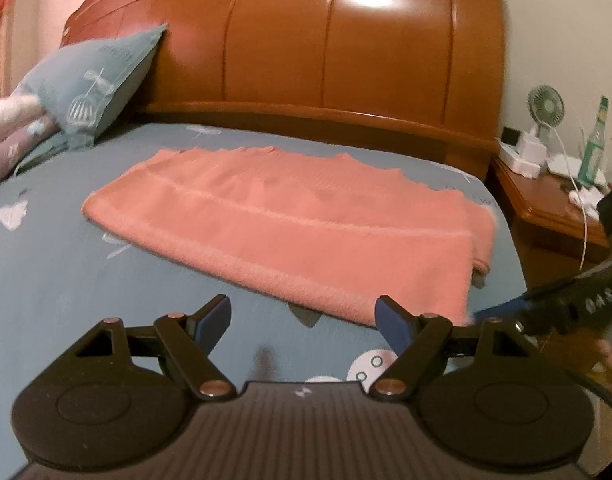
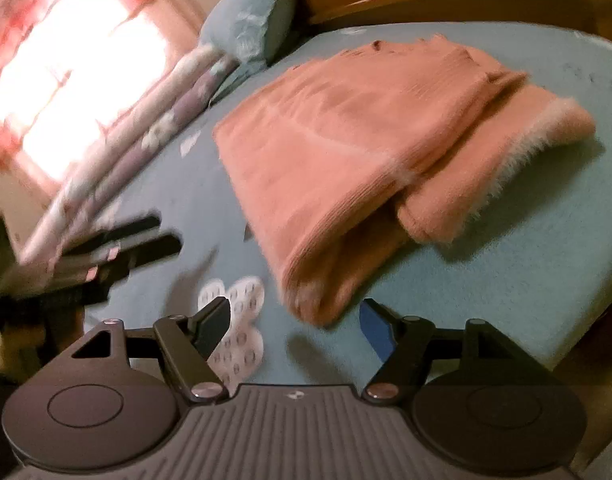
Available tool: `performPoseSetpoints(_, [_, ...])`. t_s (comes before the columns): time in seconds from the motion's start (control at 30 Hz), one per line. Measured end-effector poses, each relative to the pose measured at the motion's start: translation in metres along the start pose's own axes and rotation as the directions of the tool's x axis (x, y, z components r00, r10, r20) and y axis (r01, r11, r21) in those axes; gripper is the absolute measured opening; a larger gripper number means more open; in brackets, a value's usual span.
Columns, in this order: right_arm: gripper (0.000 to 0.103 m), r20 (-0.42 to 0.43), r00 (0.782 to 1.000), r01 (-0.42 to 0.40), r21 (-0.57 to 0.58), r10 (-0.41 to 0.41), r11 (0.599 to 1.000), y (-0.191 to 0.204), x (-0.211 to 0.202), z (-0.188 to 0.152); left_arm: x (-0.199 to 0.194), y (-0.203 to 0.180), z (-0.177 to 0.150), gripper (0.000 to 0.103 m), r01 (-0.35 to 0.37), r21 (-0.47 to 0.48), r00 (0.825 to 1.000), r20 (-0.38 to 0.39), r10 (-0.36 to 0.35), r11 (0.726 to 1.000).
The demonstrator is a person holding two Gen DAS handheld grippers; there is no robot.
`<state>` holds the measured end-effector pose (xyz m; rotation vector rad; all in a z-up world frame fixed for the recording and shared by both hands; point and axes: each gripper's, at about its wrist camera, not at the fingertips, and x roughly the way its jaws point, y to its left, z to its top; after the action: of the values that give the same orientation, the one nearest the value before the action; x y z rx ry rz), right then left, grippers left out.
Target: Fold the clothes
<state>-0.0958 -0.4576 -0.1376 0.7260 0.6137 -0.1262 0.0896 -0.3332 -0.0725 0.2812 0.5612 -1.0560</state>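
Now both our grippers stand with jaws spread wide and nothing between them. In the left wrist view, the left gripper (image 1: 304, 318) hovers over the blue-grey printed bedsheet (image 1: 46, 280), its fingers short of the near edge of the salmon-pink fuzzy knitted garment (image 1: 282, 224). In the right wrist view, the right gripper (image 2: 294, 320) sits just before the garment's near rounded corner (image 2: 314, 300), which pokes toward the gap between its fingers without the pads pressing on it.

The garment lies flat on the bed, already doubled over lengthwise into a long band with layered edges showing at its right end, in front of the glossy brown wooden headboard (image 1: 326, 60). A grey-blue patterned pillow (image 1: 94, 84) leans against the headboard to the left, well apart from it.

We judge that one fold is made and we are between folds, lining up for the next. That move calls for each of our grippers to pinch through all the layers at one end of the band, lift together, and carry that end across to the other without letting the lower layer slip.
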Motion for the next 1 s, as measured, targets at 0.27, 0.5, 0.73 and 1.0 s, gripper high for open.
performPoseSetpoints(0.27, [0.032, 0.032, 0.999, 0.001, 0.089, -0.004, 0.996, -0.01, 0.007, 0.002, -0.003, 0.008, -0.002, 0.08, -0.004, -0.061, 1.0, 0.015, 0.005, 0.998])
performPoseSetpoints(0.5, [0.045, -0.059, 0.998, 0.012, 0.032, -0.01, 0.999, 0.012, -0.004, 0.003, -0.005, 0.015, 0.001, 0.08, 0.001, -0.11, 1.0, 0.029, 0.002, 0.994])
performPoseSetpoints(0.73, [0.046, -0.044, 0.998, 0.034, -0.065, -0.037, 0.997, 0.018, -0.029, -0.019, 0.009, -0.003, 0.023, 0.08, 0.103, -0.115, 0.995, 0.025, -0.101, 0.988])
performPoseSetpoints(1.0, [0.046, -0.021, 1.0, 0.011, -0.023, -0.012, 1.0, 0.004, -0.039, -0.031, 0.073, -0.1, 0.047, 0.08, 0.254, 0.269, 0.965, -0.138, -0.223, 0.929])
